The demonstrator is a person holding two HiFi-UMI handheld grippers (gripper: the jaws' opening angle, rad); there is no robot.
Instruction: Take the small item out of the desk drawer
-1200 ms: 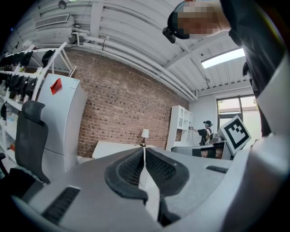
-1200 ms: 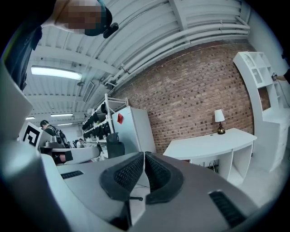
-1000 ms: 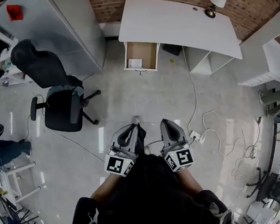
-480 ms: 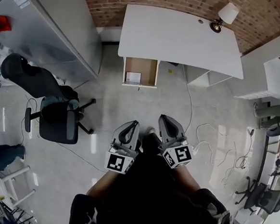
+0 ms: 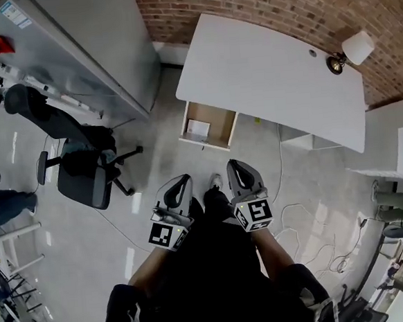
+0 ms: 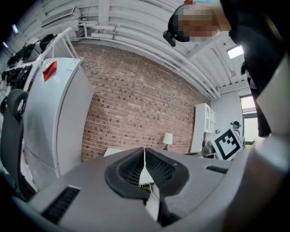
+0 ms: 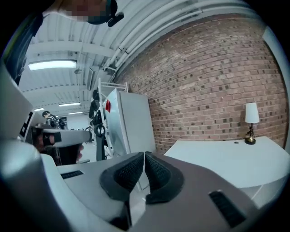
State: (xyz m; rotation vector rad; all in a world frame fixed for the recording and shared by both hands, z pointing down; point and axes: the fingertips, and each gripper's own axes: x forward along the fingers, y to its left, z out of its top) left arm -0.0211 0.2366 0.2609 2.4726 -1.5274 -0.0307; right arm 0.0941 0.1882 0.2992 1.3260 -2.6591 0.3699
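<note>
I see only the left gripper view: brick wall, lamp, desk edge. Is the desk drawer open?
Observer: Yes, the head view shows the drawer pulled out under the desk's left end.
Operator: Is something inside?
Observer: A small white item lies on the drawer's floor, toward its left side.
Operator: And the right gripper?
Observer: The right gripper is shut, with nothing between its jaws.

The drawer stands pulled open from under the left end of the white worktop, with a brown inside and a white front. The small item, flat and white, lies in its left half, near the front.
</note>
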